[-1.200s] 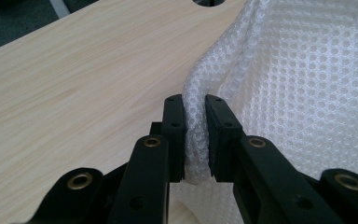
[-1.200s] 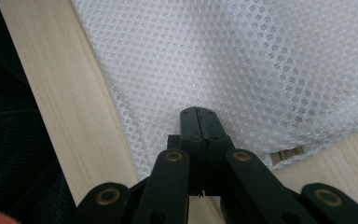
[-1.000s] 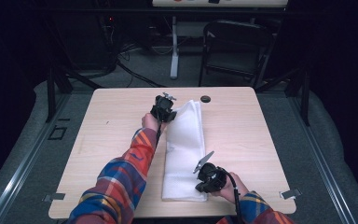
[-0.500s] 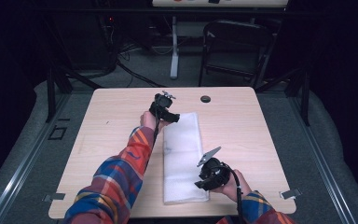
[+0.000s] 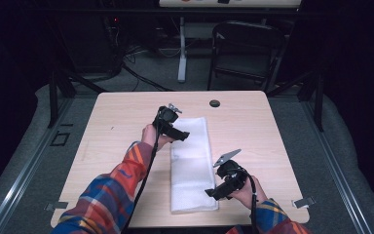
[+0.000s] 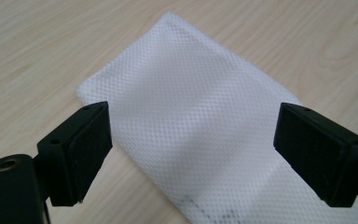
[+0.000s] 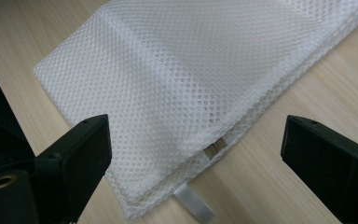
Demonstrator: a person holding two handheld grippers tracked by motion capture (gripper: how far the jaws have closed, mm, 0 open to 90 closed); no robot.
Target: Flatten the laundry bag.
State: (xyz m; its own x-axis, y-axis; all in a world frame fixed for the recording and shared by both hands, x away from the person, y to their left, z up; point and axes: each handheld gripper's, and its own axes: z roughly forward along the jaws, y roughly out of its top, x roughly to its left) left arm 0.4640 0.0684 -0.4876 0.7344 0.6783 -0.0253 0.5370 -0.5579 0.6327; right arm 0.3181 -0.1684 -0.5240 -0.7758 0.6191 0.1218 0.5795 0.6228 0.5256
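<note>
Mesh bag lies folded flat mid-table, long axis running away from the person.
Left gripper hovers at its far end, right gripper at the near end; both jaws have just been opening, nothing between them, seemingly just released.

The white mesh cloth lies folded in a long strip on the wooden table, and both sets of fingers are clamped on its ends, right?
Not clamped. The white mesh cloth does lie folded on the wooden table, but the left gripper and right gripper views show the fingers wide apart above it, having just opened.
</note>
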